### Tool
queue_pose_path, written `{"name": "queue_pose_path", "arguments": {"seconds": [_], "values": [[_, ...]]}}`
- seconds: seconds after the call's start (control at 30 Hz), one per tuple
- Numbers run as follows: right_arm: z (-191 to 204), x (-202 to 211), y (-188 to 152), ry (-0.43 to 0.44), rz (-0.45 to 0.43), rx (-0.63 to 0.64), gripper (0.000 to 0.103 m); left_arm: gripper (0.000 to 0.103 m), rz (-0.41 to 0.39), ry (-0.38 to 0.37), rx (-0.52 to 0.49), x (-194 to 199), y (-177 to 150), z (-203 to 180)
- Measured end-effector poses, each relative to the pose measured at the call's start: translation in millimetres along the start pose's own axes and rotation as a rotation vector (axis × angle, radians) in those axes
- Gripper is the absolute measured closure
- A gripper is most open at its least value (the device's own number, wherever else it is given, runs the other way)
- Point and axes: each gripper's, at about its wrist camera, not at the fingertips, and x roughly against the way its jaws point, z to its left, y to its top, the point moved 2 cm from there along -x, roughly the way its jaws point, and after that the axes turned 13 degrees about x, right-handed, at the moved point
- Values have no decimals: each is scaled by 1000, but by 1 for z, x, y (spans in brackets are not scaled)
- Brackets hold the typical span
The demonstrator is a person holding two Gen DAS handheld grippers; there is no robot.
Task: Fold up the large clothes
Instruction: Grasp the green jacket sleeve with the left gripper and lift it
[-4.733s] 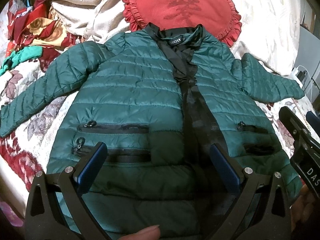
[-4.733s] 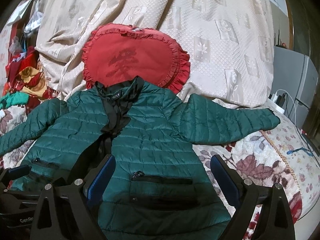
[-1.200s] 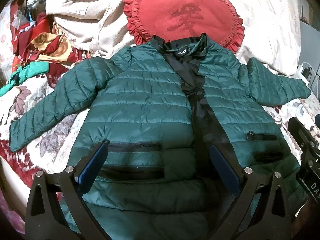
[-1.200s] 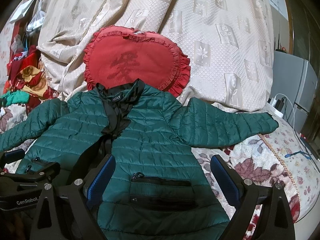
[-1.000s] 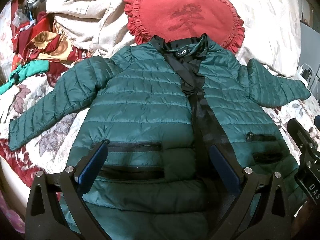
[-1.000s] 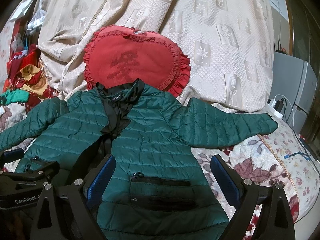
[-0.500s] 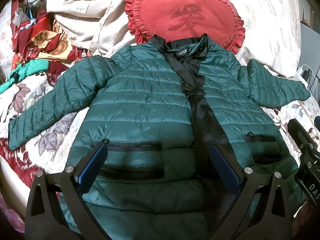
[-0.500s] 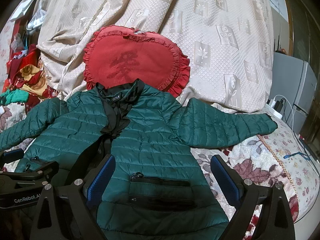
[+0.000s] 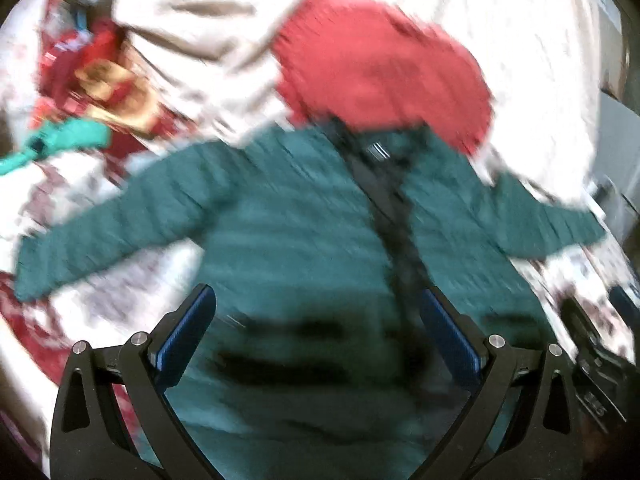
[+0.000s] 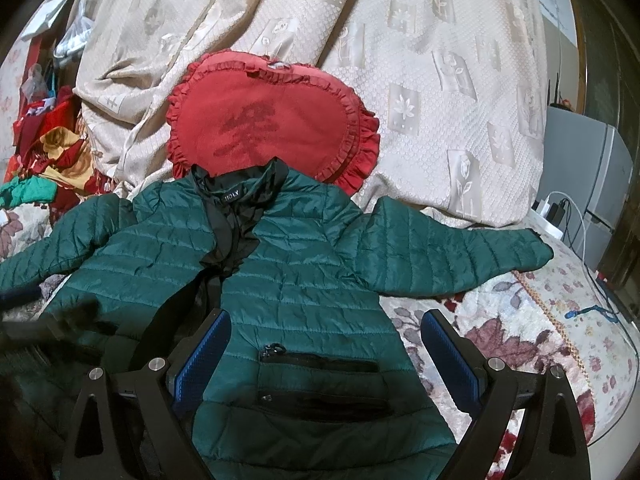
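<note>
blue-padded left gripper [image 9: 316,334] stands wide, nothing between its jaws, hovering over the lower front of the green jacket [image 10: 304,280]. left wrist view is smeared all over, so the camera looks to be mid-swing; detail there is unreliable. right gripper [image 10: 326,348] also spread wide and empty, above the jacket's hem near the zip pocket [image 10: 320,362], pointing up the body toward the collar [image 10: 240,188].

jacket lies front up on the flowered bedspread [image 10: 520,332], both sleeves out to the sides, black front band running down the middle. laid flat and spread like this likely so sleeves can be folded in first. right sleeve [image 10: 452,256] reaches toward the bed edge, left sleeve [image 9: 116,232] toward the pile of clothes [image 10: 44,164].

collar touches the red heart cushion [image 10: 272,120], which leans on the cream cover [image 10: 420,60] behind it.

both grippers held low and level at the hem end, side by side, neither touching cloth as far as i can tell. no fold started yet.
</note>
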Motion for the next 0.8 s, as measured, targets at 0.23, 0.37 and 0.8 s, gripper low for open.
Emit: {"name": "queue_pose_path", "arguments": {"seconds": [0.23,0.37,0.8], "values": [[1,2,2,-4,-16,1,8,1,22,142,206,-38,42,124],[0,1,2,0,-18,-10,8,1,-7,177,332,-45,34,205],[6,1,4,1,-15,15,8,1,-111,-74,743,-45,2,351]]}}
